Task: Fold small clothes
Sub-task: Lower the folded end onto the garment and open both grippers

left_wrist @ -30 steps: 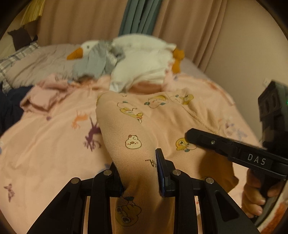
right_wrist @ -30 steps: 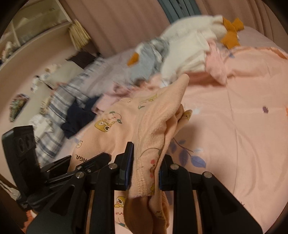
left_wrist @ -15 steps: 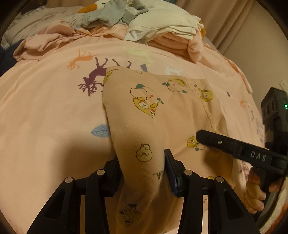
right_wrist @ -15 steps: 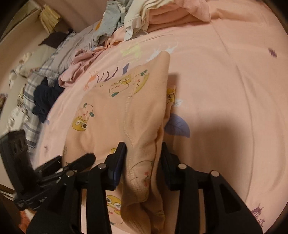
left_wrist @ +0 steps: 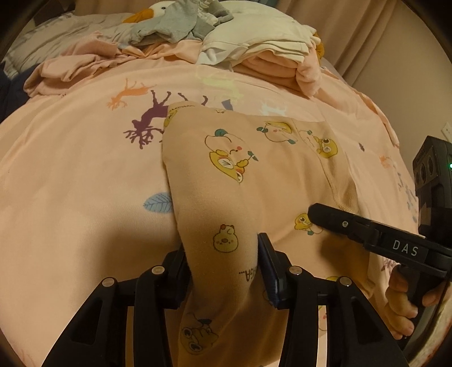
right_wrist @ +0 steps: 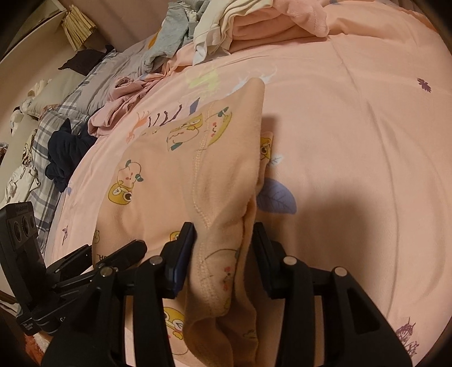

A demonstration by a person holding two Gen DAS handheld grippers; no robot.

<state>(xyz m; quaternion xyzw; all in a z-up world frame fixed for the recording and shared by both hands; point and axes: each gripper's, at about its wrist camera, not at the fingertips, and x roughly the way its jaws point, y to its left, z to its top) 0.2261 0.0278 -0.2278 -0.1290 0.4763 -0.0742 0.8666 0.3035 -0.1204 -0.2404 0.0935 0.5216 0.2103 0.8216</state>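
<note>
Left wrist: garment (left_wrist: 254, 180) now flat on bed (left_wrist: 70, 175); both fingers loosened, right opening, cloth between.

Your right gripper (right_wrist: 223, 248) straddles a bunched edge of the peach cartoon-print garment (right_wrist: 158, 180), its jaws opening with the cloth between the fingers (right_wrist: 183, 254). The garment lies spread on the pink bed cover (right_wrist: 353, 127). Your left gripper (right_wrist: 113, 259) shows at the lower left, by the garment's other edge.

Bed (left_wrist: 70, 175) with a pink animal-print cover

The peach cartoon-print garment (left_wrist: 254, 169) lies on it; behind are folded clothes (left_wrist: 268, 53), a grey garment (left_wrist: 175, 22) and crumpled pink cloth (left_wrist: 73, 70).
</note>
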